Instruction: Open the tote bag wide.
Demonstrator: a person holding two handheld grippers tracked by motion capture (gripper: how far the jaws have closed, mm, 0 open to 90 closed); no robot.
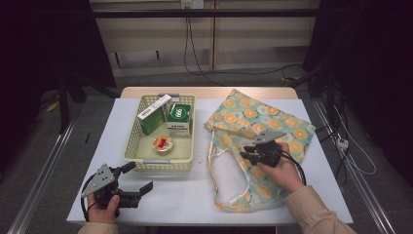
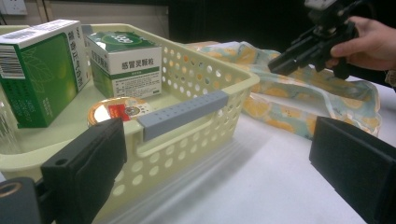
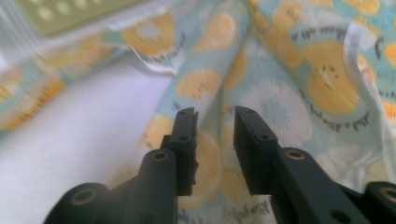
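Narrowly parted over the orange-patterned teal cloth bag (image 3: 280, 93), nothing clamped, the right gripper (image 3: 215, 116) is held above its strap.

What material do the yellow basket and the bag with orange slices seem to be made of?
The basket looks like moulded plastic, matt pale yellow, with rows of round holes in its walls. The bag looks like thin woven cloth, printed: it creases and folds softly on the table.

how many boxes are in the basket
2: a tall green box leaning at the back left of the basket, and a green-and-white box beside it at back right. None seems hidden.
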